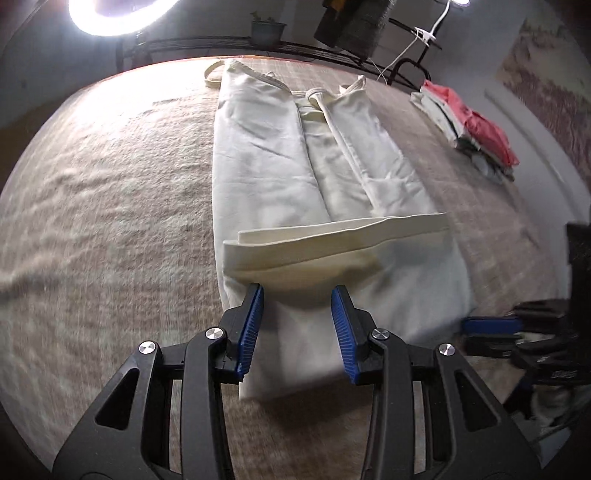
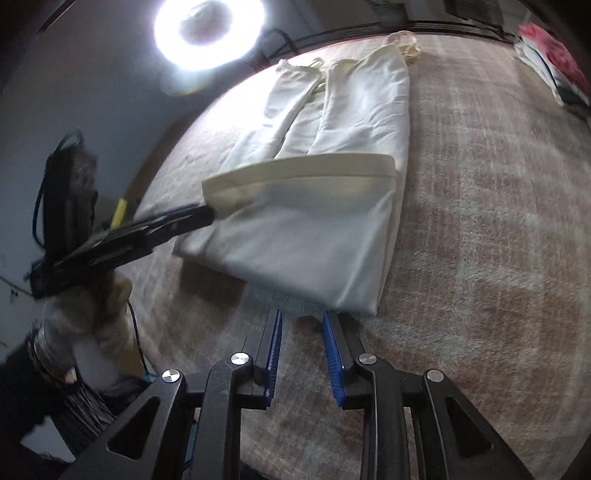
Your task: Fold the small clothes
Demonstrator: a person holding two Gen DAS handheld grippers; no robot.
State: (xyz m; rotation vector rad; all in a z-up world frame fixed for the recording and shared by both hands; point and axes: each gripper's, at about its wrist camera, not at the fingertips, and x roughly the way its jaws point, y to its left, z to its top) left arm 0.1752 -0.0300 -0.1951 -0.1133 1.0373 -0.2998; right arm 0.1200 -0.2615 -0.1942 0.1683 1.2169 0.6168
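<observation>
A cream garment (image 1: 280,155) lies lengthwise on the beige carpeted surface (image 1: 103,206), its near end folded back so the hem band (image 1: 332,236) lies across it. My left gripper (image 1: 297,295) is open, its blue pads either side of the near folded edge, holding nothing. It also shows in the right wrist view (image 2: 199,214) at the garment's left side. My right gripper (image 2: 302,317) is open and empty, just short of the garment's near edge (image 2: 314,258). It shows blurred in the left wrist view (image 1: 491,326) at the right.
A stack of folded clothes, red on top (image 1: 476,125), sits at the far right of the surface, also in the right wrist view (image 2: 550,55). A ring light (image 2: 208,31) and a metal rack (image 1: 258,48) stand beyond the far edge.
</observation>
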